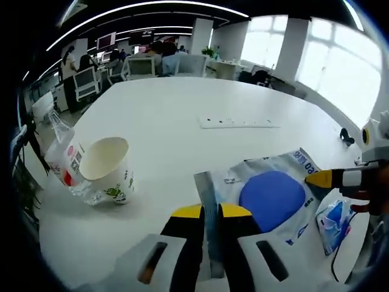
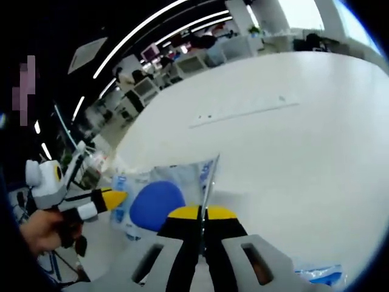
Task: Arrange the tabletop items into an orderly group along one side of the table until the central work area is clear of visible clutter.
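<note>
1. White tabletop [image 1: 182,115], broad and mostly bare toward the far side, with a flat power strip [image 1: 239,123] lying across the middle distance.
2. Held up between both tools: a clear plastic pouch [image 1: 261,182] with blue print and a round blue pad inside.
3. Left gripper [image 1: 211,211]: yellow-tipped fingers pressed onto the pouch's near-left edge, pinching the thin film between them.
4. Right gripper [image 2: 202,213]: fingers likewise closed on an edge of the same pouch, seen edge-on in the right gripper view, where the pouch [image 2: 159,198] spreads away to the left.
5. Key relation: pouch stretched between the two pinch points, long axis running roughly from one gripper across to the other, so neither hand nearer; any shift likely to need both moving together, or one letting go first.
6. At the far-left side in the left gripper view: a paper cup [image 1: 108,165] tipped on its side, mouth toward the camera, touching a clear plastic bottle [image 1: 64,155] lying just behind it.
7. To the right, near the tabletop edge: a small blue-and-clear packet [image 1: 333,224], just beside the pouch.
8. Judgement: cup and bottle already grouped at one side; pouch and packet not yet placed with them.
</note>
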Action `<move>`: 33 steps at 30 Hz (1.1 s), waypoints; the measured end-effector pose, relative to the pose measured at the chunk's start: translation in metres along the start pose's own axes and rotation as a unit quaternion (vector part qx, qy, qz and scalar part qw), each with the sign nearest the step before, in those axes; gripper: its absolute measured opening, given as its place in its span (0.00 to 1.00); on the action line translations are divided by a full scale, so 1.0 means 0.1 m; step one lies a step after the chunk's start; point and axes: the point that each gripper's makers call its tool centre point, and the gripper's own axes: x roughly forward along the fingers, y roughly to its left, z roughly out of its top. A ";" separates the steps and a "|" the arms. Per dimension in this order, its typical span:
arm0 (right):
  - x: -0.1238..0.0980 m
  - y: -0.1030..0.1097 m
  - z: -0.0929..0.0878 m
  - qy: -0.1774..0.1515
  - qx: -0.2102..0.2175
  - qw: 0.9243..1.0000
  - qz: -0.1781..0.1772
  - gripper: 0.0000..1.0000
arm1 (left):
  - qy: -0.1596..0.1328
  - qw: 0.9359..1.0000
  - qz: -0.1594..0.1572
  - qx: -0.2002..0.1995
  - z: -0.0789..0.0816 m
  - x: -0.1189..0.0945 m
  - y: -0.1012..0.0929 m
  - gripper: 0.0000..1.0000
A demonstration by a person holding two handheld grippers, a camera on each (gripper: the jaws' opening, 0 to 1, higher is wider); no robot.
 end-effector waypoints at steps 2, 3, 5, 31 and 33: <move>0.03 0.00 0.02 0.000 0.001 1.000 0.000 0.00 | 0.003 1.000 0.002 0.001 0.02 0.04 0.02 0.07; 0.04 -0.01 0.03 0.000 0.001 1.000 -0.001 0.00 | 0.004 1.000 0.002 0.000 0.03 0.06 0.02 0.07; 0.09 -0.01 0.05 0.000 0.004 1.000 -0.002 0.00 | 0.010 1.000 0.003 0.000 0.06 0.11 0.05 0.07; 0.62 -0.07 0.19 0.016 0.021 1.000 -0.010 0.00 | 0.056 0.997 0.048 -0.021 0.20 0.55 0.35 0.07; 0.64 -0.09 0.20 0.017 0.024 0.999 -0.011 0.00 | 0.061 0.997 0.052 -0.016 0.20 0.58 0.34 0.07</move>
